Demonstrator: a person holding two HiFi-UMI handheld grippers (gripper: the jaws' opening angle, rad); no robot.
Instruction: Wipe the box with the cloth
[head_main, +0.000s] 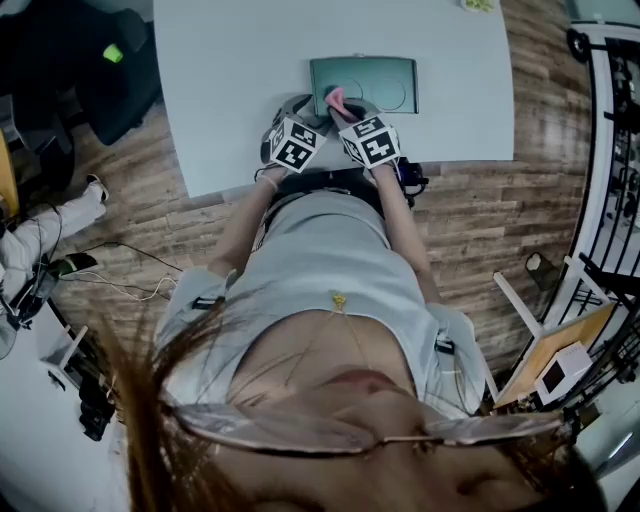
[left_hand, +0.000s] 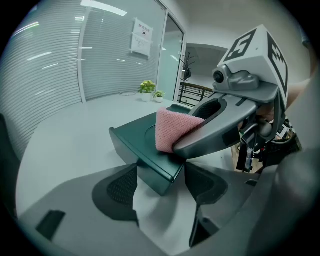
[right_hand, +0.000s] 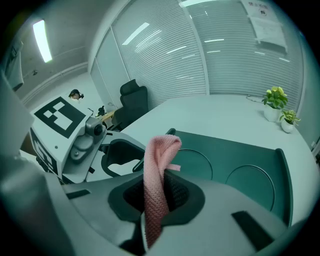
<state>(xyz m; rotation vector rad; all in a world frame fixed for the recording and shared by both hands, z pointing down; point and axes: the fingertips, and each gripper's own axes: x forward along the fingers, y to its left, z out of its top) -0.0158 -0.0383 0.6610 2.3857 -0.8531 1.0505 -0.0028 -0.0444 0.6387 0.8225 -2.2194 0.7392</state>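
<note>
Near the table's (head_main: 230, 80) front edge, my left claw (left_hand: 161, 181) is clamped on a corner of the dark green box (left_hand: 145, 140). My right claw (right_hand: 156, 196) pinches the pink cloth (right_hand: 161, 155), pressing it onto the box top at 7 o'clock.

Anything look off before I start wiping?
Nothing spilled or damaged. Only oddity: the pink knitted cloth stands bunched upright in the jaws of the right gripper, not spread flat on the dark green box.

On the table (head_main: 240, 90), cloth (head_main: 335, 98) apparently lies atop box (head_main: 392, 72).
</note>
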